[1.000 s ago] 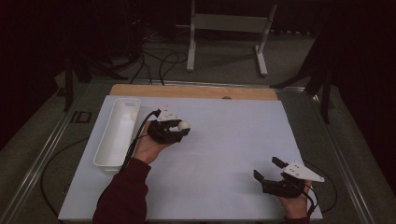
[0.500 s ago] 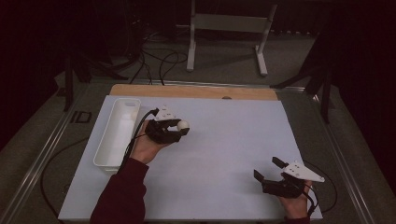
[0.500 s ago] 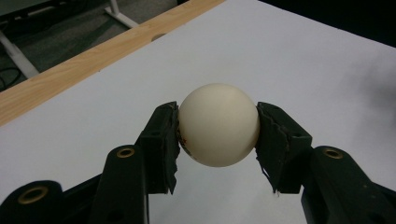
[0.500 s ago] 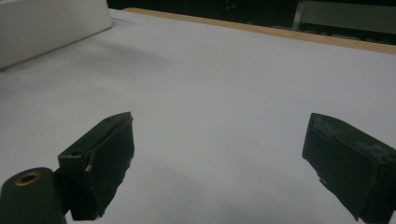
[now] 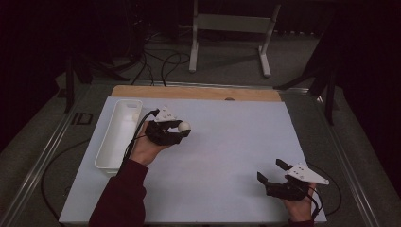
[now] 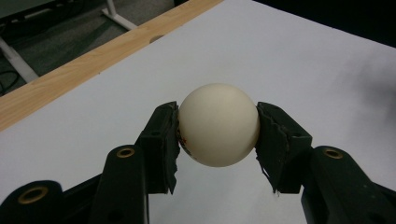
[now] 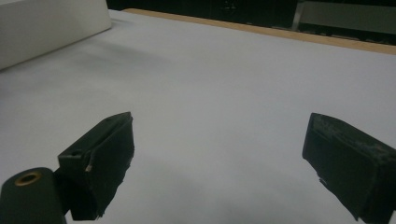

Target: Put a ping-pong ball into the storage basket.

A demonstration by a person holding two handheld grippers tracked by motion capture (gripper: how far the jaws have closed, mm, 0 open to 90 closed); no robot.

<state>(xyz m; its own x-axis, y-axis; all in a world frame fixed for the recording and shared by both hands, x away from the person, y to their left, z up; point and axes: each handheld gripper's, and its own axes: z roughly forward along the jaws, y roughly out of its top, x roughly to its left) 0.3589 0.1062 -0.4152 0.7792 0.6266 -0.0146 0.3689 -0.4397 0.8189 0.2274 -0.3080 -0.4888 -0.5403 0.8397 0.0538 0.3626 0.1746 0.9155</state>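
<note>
A cream-white ball [image 6: 218, 124] sits squeezed between the two black jaws of my left gripper [image 6: 217, 133], held above the white table sheet. From above, that ball [image 5: 184, 126] shows at the tip of the left gripper [image 5: 181, 131], just right of the white tray [image 5: 106, 151]. My right gripper [image 5: 270, 172] rests near the table's front right corner, its jaws spread wide with nothing between them. In the right gripper view its jaws stand far apart around the gripper's middle [image 7: 219, 161] over bare sheet.
The long white tray [image 7: 51, 28] lies along the left side of the table. A wooden strip [image 5: 198, 92] edges the far side of the white sheet. Cables and a metal stand [image 5: 229, 28] lie on the floor beyond.
</note>
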